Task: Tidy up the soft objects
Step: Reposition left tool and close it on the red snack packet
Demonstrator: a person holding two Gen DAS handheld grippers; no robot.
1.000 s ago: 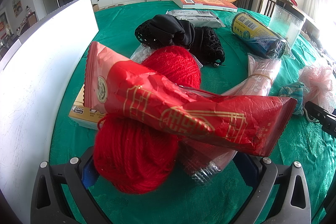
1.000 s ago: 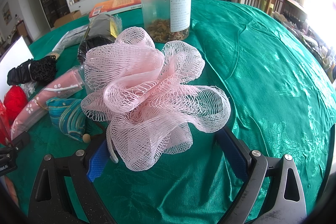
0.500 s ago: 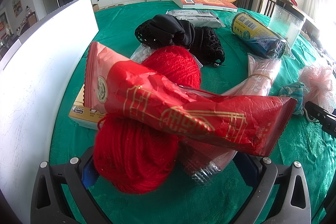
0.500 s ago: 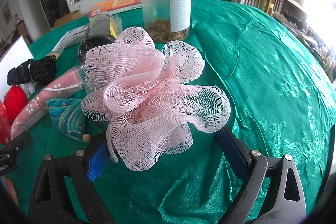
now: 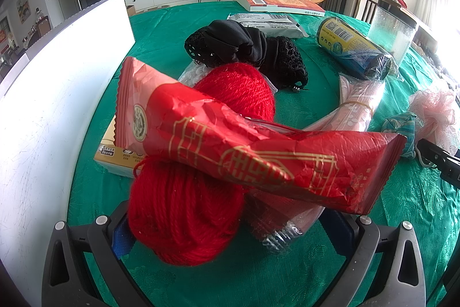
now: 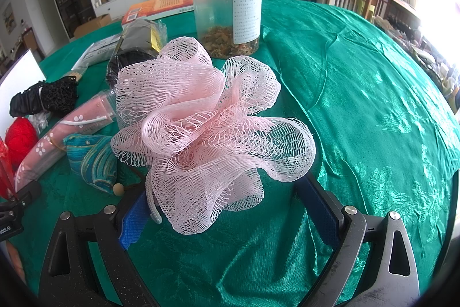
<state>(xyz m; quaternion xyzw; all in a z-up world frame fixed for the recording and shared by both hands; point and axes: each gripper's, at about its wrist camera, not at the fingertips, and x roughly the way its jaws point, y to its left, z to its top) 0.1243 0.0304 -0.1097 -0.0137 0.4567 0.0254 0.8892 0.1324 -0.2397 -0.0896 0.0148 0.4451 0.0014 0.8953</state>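
Left gripper (image 5: 230, 223) low over table, jaws wide apart; right gripper (image 6: 230, 212) likewise.

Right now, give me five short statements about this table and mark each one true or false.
1. The red packet lies on top of the red yarn. True.
2. The pink bath pouf sits between the fingers of the right tongs. True.
3. The clear jar has no lid. False: a black lid closes it.
4. The tablecloth is blue. False: it is green.
5. The left tongs are clamped shut on the black mesh bundle. False: they are open, and the bundle lies farther away.
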